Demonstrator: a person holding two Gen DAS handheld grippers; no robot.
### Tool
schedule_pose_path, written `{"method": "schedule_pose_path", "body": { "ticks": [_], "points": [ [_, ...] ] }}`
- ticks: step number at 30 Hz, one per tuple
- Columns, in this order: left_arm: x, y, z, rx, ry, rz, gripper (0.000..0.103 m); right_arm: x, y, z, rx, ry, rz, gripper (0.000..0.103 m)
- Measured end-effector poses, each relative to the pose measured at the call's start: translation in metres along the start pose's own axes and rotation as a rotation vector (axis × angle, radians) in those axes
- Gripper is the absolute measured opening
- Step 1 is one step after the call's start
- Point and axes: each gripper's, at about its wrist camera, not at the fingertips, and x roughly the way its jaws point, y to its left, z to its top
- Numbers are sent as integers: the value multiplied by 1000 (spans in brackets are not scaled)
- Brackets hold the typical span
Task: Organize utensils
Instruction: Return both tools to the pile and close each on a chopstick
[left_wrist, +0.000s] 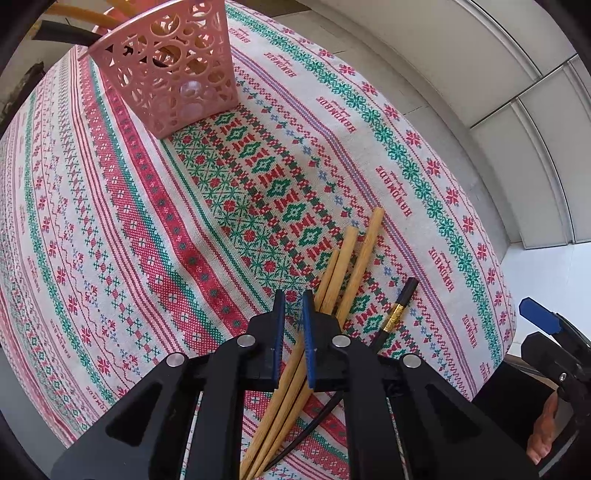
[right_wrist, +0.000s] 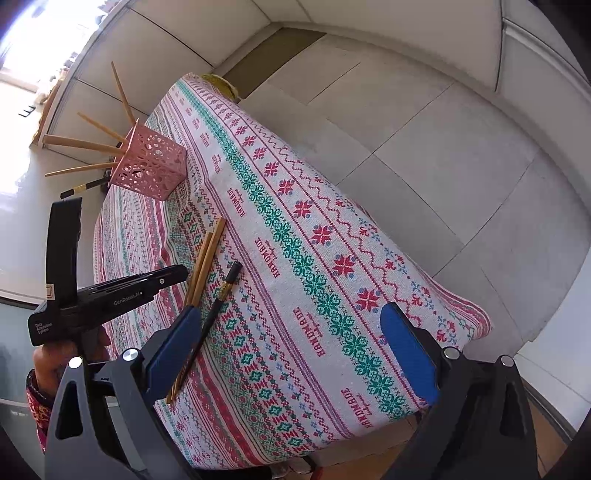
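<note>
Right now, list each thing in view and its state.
Left gripper: nearly shut, above the bamboo chopsticks.
Right gripper: open, holds nothing.
Bamboo chopsticks: three, flat on the tablecloth.
Black chopstick: flat beside them.
Pink basket: upright, already holds chopsticks.

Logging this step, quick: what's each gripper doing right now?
Left gripper: nearly closed above the tan wooden chopsticks, grip unclear.
Right gripper: open, empty.

Left hand-held gripper (left_wrist: 293, 304) narrowed, right hand-held gripper (right_wrist: 291, 332) wide
</note>
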Motion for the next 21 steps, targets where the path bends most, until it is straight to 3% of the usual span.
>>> {"method": "schedule_pose_path", "body": {
  "ticks": [10,13,17,19,21],
  "points": [
    [9,-15,4,56,43,6,11,4,-3,1,21,13,-3,95],
    [11,-25,4,94,40,53,14,7,-3,1,37,28,7,95],
    [9,-22,-1,43,20,56,6,10,4,1,44,45,28,95],
    [3,0,-14,11,9,109,4,13,13,3,43,54,40,95],
    [-4,18,-23,-35,-6,99,4,20,23,7,52,64,38,95]
  ]
}}
